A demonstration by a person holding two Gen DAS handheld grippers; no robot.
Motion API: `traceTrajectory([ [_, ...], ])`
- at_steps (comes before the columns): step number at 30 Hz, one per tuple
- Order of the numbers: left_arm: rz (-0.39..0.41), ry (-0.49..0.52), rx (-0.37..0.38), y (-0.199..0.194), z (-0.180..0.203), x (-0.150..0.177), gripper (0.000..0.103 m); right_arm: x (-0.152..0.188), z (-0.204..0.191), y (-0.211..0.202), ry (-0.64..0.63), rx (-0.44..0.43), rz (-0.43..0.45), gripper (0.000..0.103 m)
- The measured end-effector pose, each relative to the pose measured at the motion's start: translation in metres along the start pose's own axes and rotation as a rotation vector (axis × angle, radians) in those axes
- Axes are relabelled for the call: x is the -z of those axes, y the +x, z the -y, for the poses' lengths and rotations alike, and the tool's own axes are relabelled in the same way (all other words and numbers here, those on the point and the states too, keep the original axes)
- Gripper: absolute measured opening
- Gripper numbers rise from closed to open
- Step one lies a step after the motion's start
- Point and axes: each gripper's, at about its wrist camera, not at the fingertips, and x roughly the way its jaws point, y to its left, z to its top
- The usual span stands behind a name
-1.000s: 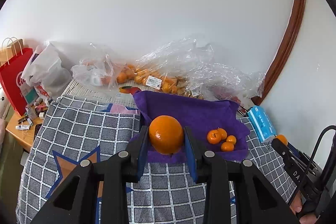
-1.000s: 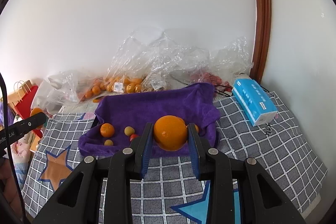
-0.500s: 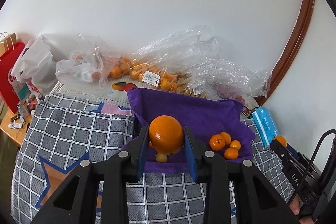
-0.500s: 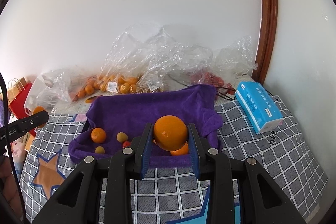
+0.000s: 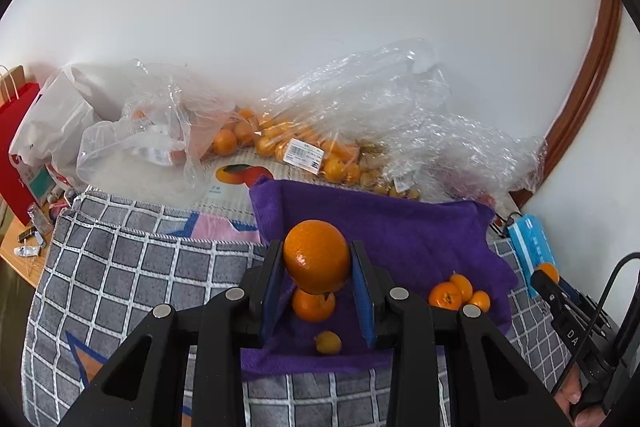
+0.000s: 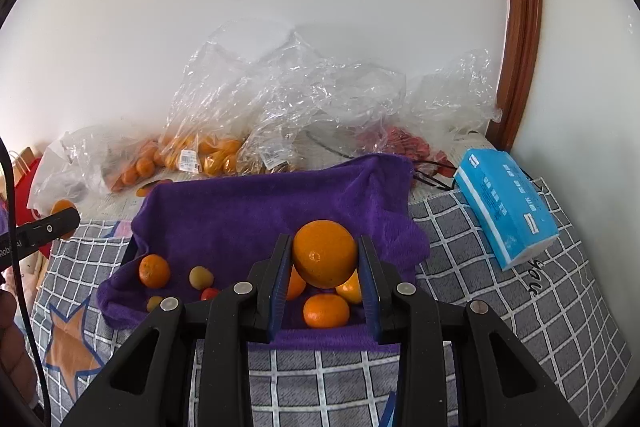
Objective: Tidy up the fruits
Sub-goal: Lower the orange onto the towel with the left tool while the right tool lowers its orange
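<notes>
Left tongs (image 5: pixel 317 277): pinching a large orange (image 5: pixel 317 256), held over the purple towel (image 5: pixel 404 235), likely for sorting by size.
Right tongs (image 6: pixel 325 279): pinching a second orange (image 6: pixel 325 253) above three small mandarins (image 6: pixel 326 310).
Writing: bag price label (image 5: pixel 303 153), blue tissue pack (image 6: pixel 506 205), neither legible.

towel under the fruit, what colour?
Purple towel; clearest in the right wrist view.
</notes>
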Motion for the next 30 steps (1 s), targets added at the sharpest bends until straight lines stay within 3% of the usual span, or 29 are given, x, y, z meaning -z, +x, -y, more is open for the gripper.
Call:
traceTrajectory([
  [6, -0.019, -0.038, -0.002, 0.023, -0.015, -0.015, 0.03, -0.011, 0.005, 0.024, -0.01, 0.014, -0.003, 0.032],
  [15, -0.069, 0.015, -0.013, 0.064, 0.002, -0.017, 0.03, -0.02, 0.017, 0.069, -0.005, 0.016, -0.031, 0.032],
  [30, -0.194, 0.08, -0.022, 0.127, 0.022, 0.0, 0.031, 0.003, 0.007, 0.139, -0.014, -0.029, -0.151, 0.032],
])
